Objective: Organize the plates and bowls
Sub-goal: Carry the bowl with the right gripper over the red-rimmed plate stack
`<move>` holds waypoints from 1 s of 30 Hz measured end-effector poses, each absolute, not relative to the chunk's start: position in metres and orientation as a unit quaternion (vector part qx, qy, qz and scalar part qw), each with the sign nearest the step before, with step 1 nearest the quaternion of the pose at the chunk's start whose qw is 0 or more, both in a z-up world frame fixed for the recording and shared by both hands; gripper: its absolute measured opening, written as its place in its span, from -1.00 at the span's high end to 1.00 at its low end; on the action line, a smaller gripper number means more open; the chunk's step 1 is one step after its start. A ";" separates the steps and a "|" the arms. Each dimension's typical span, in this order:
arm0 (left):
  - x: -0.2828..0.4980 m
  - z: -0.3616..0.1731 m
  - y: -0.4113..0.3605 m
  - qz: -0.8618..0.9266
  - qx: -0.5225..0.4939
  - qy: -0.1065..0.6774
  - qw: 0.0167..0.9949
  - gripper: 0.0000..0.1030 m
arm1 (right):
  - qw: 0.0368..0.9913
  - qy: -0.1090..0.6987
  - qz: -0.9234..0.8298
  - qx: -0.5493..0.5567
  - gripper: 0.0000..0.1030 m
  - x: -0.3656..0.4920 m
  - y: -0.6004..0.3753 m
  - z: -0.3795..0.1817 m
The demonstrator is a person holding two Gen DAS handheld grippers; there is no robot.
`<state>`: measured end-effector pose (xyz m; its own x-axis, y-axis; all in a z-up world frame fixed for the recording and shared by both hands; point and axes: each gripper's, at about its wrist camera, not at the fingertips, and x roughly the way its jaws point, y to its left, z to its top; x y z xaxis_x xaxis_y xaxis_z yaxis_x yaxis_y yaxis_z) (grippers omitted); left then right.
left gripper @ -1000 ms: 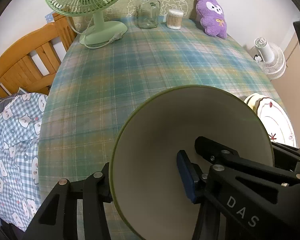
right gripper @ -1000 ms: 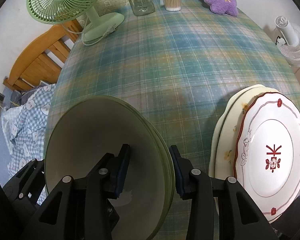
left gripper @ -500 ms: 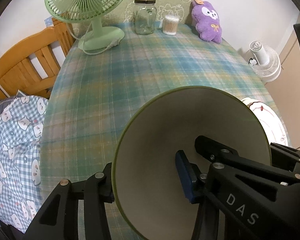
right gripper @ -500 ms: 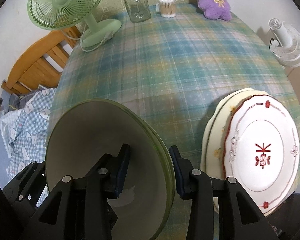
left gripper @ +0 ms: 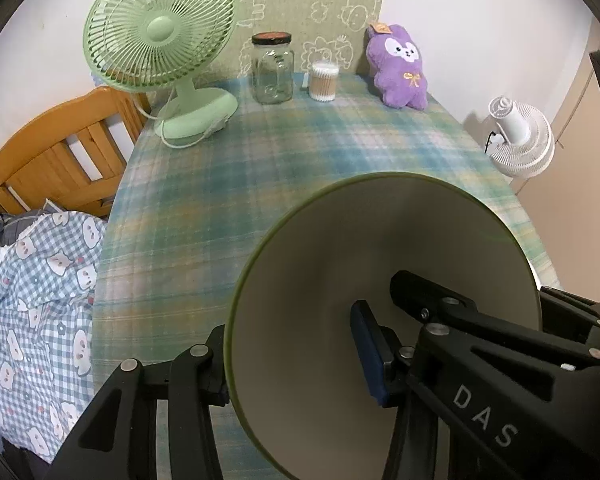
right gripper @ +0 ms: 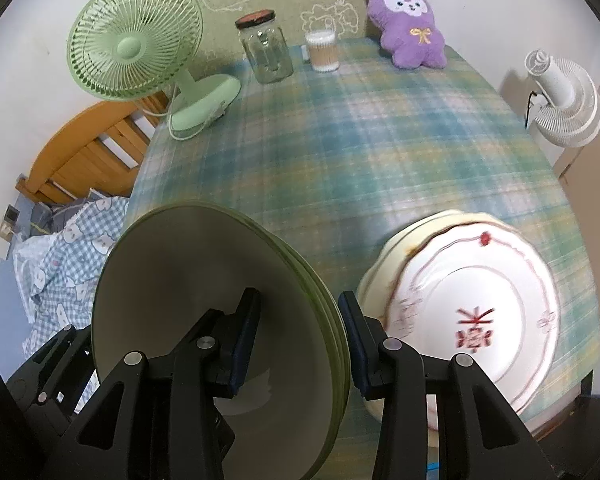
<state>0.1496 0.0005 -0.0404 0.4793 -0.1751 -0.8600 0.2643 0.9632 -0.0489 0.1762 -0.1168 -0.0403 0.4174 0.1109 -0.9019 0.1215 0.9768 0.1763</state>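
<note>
- Both tools share one load: a stack of green bowls (right gripper: 204, 312), tipped on edge above the bench (right gripper: 360, 140).
- Right tool (right gripper: 298, 340) pinches the stack's rim, one pad inside, one outside.
- Left tool (left gripper: 292, 360) grips the opposite rim, blue pad (left gripper: 366, 354) inside the bowl, the other finger outside.
- Plates (right gripper: 476, 320) lie stacked on the bench, just right of the right tool.
- Far ahead: a green fan (left gripper: 160, 40), a jar (left gripper: 272, 68), a purple plush (left gripper: 400, 68).
</note>
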 end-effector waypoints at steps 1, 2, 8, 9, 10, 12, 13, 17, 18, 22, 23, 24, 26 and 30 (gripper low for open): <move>0.149 -0.038 -0.005 -0.126 0.044 0.493 0.860 0.04 | 0.835 0.539 -0.003 0.107 0.15 0.176 -0.119 -0.039; 0.147 -0.036 -0.010 -0.124 0.042 0.491 0.861 0.04 | 0.836 0.539 -0.001 0.105 0.15 0.175 -0.125 -0.037; 0.140 -0.031 -0.041 -0.117 0.032 0.488 0.864 0.04 | 0.839 0.536 0.006 0.093 0.15 0.169 -0.159 -0.027; 0.139 -0.031 -0.048 -0.116 0.030 0.488 0.865 0.04 | 0.839 0.536 0.006 0.091 0.15 0.169 -0.164 -0.027; 0.137 -0.031 -0.054 -0.115 0.028 0.488 0.865 0.04 | 0.839 0.536 0.006 0.090 0.15 0.168 -0.168 -0.026; 0.134 -0.031 -0.065 -0.113 0.025 0.488 0.865 0.04 | 0.839 0.536 0.008 0.087 0.15 0.166 -0.181 -0.025; 0.133 -0.031 -0.071 -0.112 0.024 0.488 0.865 0.04 | 0.840 0.536 0.008 0.087 0.15 0.164 -0.186 -0.025; 0.129 -0.033 -0.094 -0.110 0.017 0.490 0.864 0.04 | 0.839 0.538 0.009 0.084 0.15 0.161 -0.211 -0.025; 0.128 -0.034 -0.100 -0.109 0.014 0.492 0.864 0.04 | 0.838 0.539 0.010 0.084 0.15 0.160 -0.218 -0.026; 0.126 -0.039 -0.119 -0.106 0.004 0.496 0.862 0.04 | 0.836 0.543 0.011 0.077 0.16 0.159 -0.238 -0.029; 0.126 -0.040 -0.123 -0.105 0.000 0.497 0.861 0.04 | 0.836 0.543 0.011 0.075 0.15 0.159 -0.242 -0.030; 0.127 -0.043 -0.127 -0.103 -0.004 0.499 0.861 0.04 | 0.836 0.544 0.013 0.072 0.15 0.160 -0.247 -0.031; 0.127 -0.049 -0.135 -0.098 -0.007 0.503 0.859 0.04 | 0.834 0.547 0.017 0.065 0.16 0.161 -0.253 -0.036; 0.128 -0.061 -0.146 -0.086 -0.013 0.514 0.853 0.04 | 0.826 0.559 0.027 0.061 0.15 0.164 -0.265 -0.050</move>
<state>0.1279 -0.1460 -0.0614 0.4559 -0.1611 -0.8753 0.1336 0.9847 -0.1117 0.1639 -0.2646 -0.0495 0.3726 0.1121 -0.9212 0.0241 0.9912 0.1304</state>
